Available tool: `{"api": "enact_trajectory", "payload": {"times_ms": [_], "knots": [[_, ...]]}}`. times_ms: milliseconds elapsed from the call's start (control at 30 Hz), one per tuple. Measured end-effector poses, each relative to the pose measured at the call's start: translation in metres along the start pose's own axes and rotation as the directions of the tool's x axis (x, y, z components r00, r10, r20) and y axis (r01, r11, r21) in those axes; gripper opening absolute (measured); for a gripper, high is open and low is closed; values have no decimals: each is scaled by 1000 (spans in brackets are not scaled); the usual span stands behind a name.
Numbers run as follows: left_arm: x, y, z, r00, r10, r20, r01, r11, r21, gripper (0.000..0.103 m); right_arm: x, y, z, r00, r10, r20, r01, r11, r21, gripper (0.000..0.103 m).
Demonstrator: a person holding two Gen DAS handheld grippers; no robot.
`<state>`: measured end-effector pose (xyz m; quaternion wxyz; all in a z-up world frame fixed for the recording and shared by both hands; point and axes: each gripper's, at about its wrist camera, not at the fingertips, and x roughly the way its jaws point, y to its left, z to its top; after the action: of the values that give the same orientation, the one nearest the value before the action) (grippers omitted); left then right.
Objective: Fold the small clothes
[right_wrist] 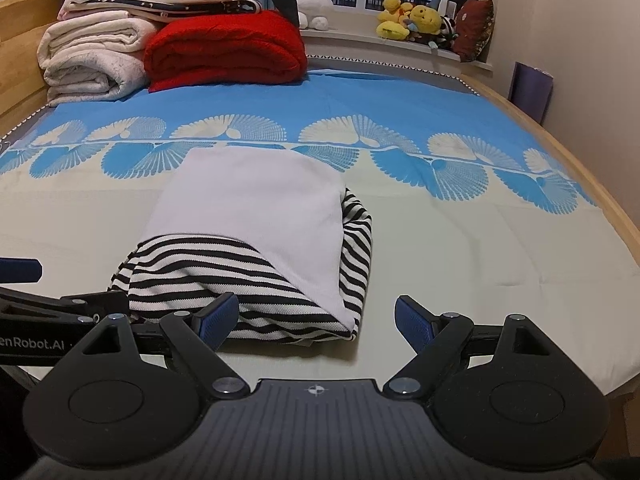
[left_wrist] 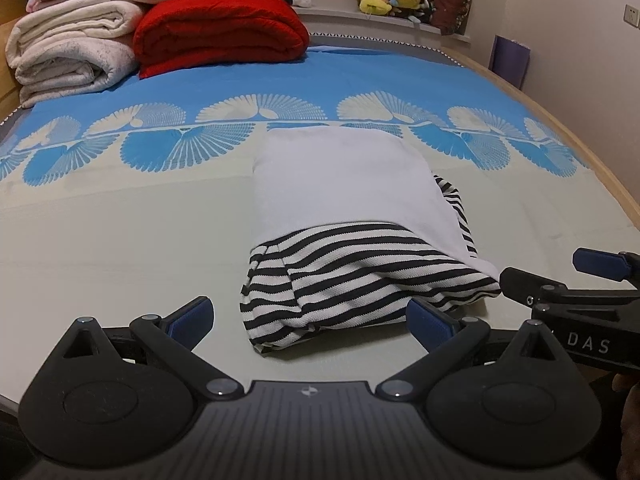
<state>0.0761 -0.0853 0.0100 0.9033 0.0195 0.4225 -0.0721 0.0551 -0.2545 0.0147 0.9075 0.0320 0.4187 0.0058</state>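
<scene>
both tools, left tool and right tool, gape near folded garment.

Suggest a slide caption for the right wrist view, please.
Open right gripper poised before the folded striped garment on the bed.

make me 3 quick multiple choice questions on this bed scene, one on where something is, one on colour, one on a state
1. Where does the folded red blanket lie?
A. at the far end of the bed, beside the white blankets
B. on the windowsill
C. on top of the garment

2. What colours are the stripes on the garment?
A. red and blue
B. black and white
C. green and yellow

3. How does the right claw stand?
A. shut on the garment
B. open, holding nothing
C. shut on the red blanket

Answers: 1 A, it rests against the white pile near the headboard; 2 B, dark and white bands show under the plain panel; 3 B, its blue pads are spread apart at the garment's near corner.
</scene>
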Motion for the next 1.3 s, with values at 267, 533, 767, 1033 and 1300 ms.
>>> {"api": "enact_trajectory", "payload": {"times_ms": [267, 533, 767, 1033, 1300], "knots": [[1, -3, 0, 1000, -6, -3, 6, 1000, 0, 102, -1, 0, 0, 1000, 1, 2, -1, 1000, -1, 86], [1, -1, -1, 1000, -7, -7, 7, 1000, -3, 102, -1, 3, 0, 1000, 5, -1, -5, 1000, -7, 86], [1, -1, -1, 1000, -7, -8, 7, 1000, -1, 102, 0, 3, 0, 1000, 5, -3, -5, 1000, -7, 86], [1, -1, -1, 1000, -8, -7, 8, 1000, -1, 102, 0, 4, -2, 1000, 6, -6, -6, 1000, -10, 86], [2, -1, -2, 1000, -8, -8, 8, 1000, -4, 102, 1, 4, -2, 1000, 7, -6, -7, 1000, -9, 86]]}}
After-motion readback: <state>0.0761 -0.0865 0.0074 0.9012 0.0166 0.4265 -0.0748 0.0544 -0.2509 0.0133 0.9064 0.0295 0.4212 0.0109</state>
